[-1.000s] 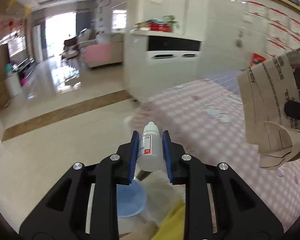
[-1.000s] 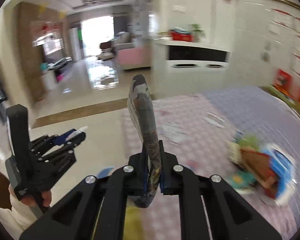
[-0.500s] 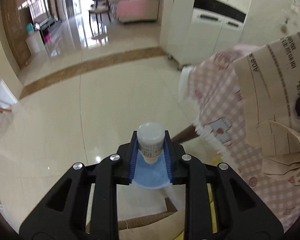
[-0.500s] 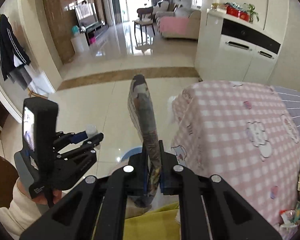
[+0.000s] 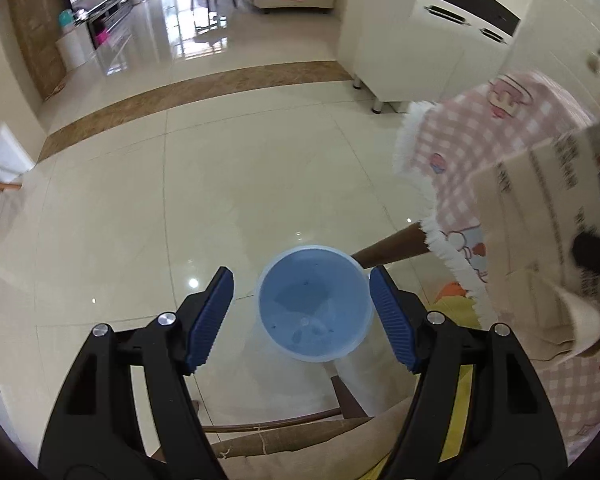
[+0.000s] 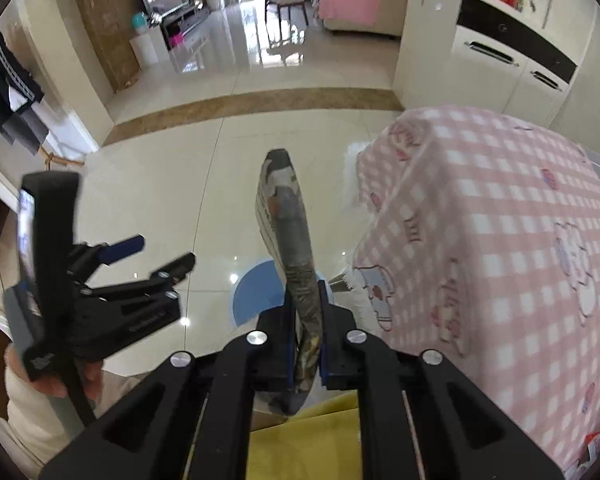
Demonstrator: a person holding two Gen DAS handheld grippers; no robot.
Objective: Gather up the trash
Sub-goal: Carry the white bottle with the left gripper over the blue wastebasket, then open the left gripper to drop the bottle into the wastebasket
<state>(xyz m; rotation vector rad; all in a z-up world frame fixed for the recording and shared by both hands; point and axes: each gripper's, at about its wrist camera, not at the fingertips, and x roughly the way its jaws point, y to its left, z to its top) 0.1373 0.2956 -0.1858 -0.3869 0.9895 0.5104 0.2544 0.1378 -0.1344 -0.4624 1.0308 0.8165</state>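
Left wrist view showed my left hand-held gripper (image 5: 301,318), jaws just opened and empty, above the bin (image 5: 314,304). My right hand-held gripper (image 6: 305,334) clamped the flattened carton (image 6: 290,256) near its base; light, bendy.

The right gripper (image 6: 305,334) is clamping a flattened cardboard piece (image 6: 288,236) upright above a blue bin (image 6: 256,292) on the tiled floor (image 6: 180,184). At left, a hand (image 6: 52,380) is holding the left gripper (image 6: 156,254), jaws apart. A pink checked tablecloth (image 6: 500,240) is draping at right.
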